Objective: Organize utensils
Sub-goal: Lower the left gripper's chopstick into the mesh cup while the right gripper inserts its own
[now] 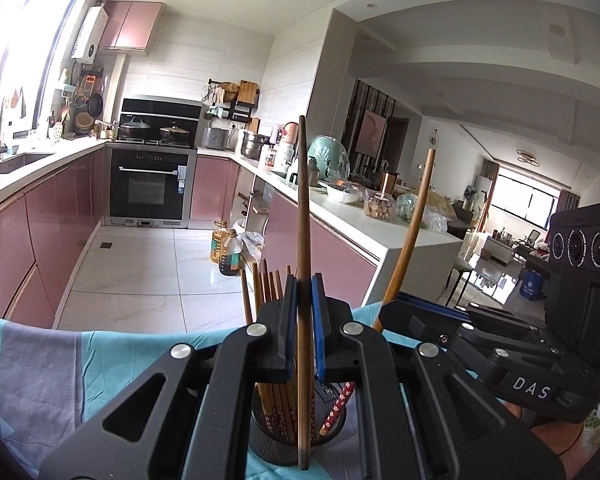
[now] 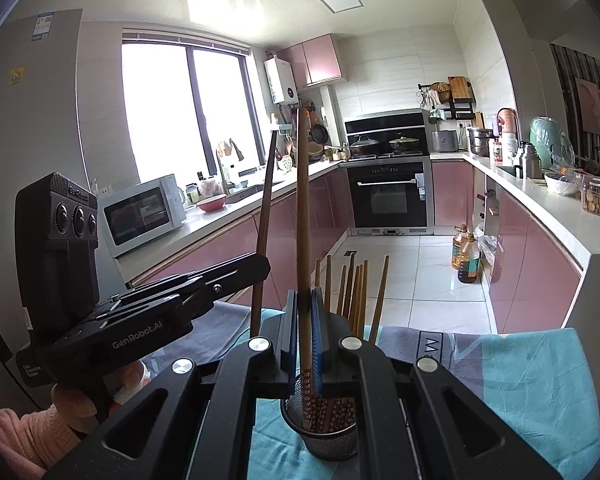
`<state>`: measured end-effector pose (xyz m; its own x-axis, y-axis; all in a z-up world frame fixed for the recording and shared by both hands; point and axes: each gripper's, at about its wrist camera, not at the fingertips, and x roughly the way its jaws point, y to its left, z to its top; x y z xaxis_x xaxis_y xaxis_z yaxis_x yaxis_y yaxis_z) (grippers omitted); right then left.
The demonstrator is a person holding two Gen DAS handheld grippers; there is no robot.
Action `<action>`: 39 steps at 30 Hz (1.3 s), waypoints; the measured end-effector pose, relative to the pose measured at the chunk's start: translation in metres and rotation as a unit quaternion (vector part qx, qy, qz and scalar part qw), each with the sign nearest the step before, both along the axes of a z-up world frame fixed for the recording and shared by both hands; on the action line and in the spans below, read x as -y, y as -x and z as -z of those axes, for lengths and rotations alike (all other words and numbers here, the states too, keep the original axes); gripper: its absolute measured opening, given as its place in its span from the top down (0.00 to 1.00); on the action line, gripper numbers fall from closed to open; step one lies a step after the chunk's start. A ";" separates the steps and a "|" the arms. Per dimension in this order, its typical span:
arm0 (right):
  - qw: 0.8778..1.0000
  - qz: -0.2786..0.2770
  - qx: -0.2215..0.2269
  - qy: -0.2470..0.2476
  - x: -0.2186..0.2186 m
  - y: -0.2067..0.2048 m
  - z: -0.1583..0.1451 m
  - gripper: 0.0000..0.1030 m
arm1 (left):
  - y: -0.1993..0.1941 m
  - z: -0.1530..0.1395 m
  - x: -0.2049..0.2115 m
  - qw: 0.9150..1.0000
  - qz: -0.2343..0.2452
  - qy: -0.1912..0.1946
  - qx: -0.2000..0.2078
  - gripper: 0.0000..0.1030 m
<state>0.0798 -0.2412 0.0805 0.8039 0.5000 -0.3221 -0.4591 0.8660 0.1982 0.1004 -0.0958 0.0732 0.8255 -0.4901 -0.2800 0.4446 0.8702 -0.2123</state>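
Observation:
A black mesh holder [image 1: 278,446] [image 2: 332,438] with several brown chopsticks stands on a teal and grey cloth [image 1: 100,360]. My left gripper [image 1: 304,292] is shut on one long brown chopstick [image 1: 302,200], held upright. Its lower end hangs by the holder's near wall; I cannot tell whether it is inside. My right gripper [image 2: 303,300], which shows on the right in the left wrist view [image 1: 392,308], is shut on another chopstick [image 2: 302,200]. The red flowered lower end of that one reaches into the holder. In the right wrist view the left gripper [image 2: 262,266] shows at the left with its dark chopstick [image 2: 267,200].
Pink kitchen cabinets line both sides of a white tiled floor, with an oven [image 2: 390,196] at the far end. Oil bottles [image 1: 226,248] stand on the floor by the right counter. A microwave [image 2: 140,212] sits on the left counter. A hand in a pink sleeve [image 2: 20,432] holds the left gripper.

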 end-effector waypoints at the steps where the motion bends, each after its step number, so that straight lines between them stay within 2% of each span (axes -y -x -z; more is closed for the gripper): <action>1: 1.000 0.001 -0.001 0.000 -0.002 -0.002 0.000 0.95 | -0.002 -0.001 0.001 1.000 -0.002 0.001 0.001 0.93; 26: 0.999 0.008 -0.036 0.000 -0.001 -0.023 0.020 0.95 | -0.028 0.008 0.020 1.000 -0.018 -0.007 -0.002 0.93; 39: 0.999 0.008 -0.047 0.000 0.001 -0.030 0.027 0.95 | -0.034 0.009 0.011 1.000 -0.020 0.011 0.000 0.93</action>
<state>0.1095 -0.2420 0.0532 0.7782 0.4870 -0.3965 -0.4238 0.8732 0.2407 0.1344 -0.1063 0.0643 0.8449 -0.4618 -0.2700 0.4086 0.8829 -0.2313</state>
